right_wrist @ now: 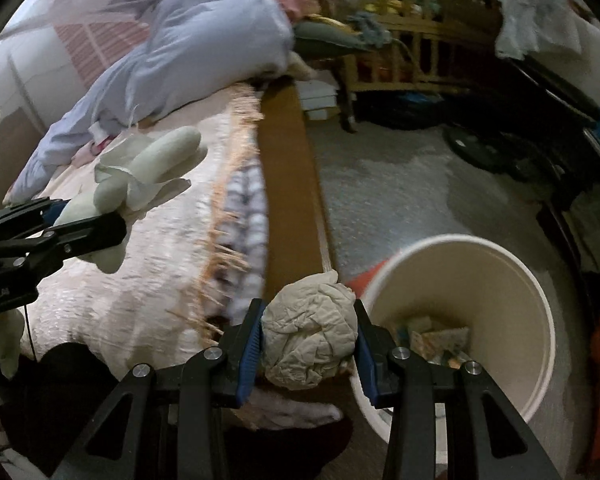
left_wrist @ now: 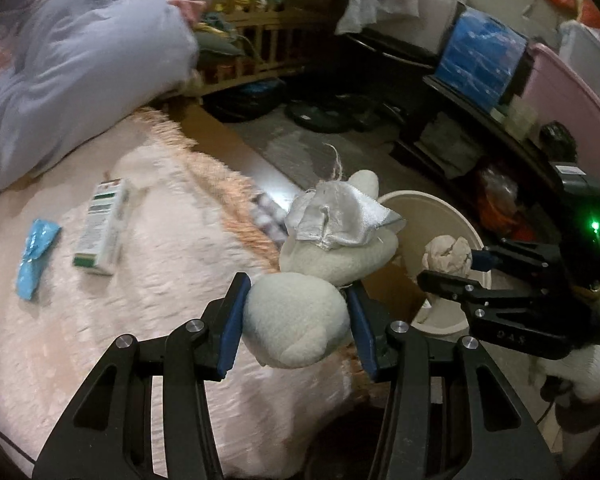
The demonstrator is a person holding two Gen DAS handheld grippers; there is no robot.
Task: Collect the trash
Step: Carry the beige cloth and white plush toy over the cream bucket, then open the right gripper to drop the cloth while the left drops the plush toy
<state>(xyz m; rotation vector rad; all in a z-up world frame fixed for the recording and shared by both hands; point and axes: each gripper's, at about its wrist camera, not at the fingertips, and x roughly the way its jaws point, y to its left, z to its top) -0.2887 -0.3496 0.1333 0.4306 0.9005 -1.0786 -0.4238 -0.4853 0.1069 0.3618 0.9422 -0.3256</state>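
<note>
Now, largest to smallest:

Bed: pale pink fluffy blanket with an orange fringe [left_wrist: 148, 264] fills the left wrist view from 7 to 11 o'clock; a lilac-grey crumpled duvet [left_wrist: 80, 68] lies at 10 o'clock.

Bin: round cream plastic bucket [right_wrist: 512, 280] stands on the floor beside the bed, at 4 o'clock in the right wrist view, some scraps already at its bottom.

Left gripper [left_wrist: 296, 320]: fingers clenched on a cream plush toy with a silver satin bow [left_wrist: 320, 264], held over the bed edge, near the bucket's rim.

Right gripper [right_wrist: 308, 344]: fingers clenched on a crumpled beige paper wad [right_wrist: 310, 336], just at the bucket's near rim, not yet over its mouth.

Left on the bed: a white and green carton [left_wrist: 102, 228] and a crinkled blue wrapper [left_wrist: 36, 258] at 9 o'clock.

Risk: released from here, I judge the wad could strike the rim and fall to the floor; both grippers crowd one opening and might knock together.
</note>
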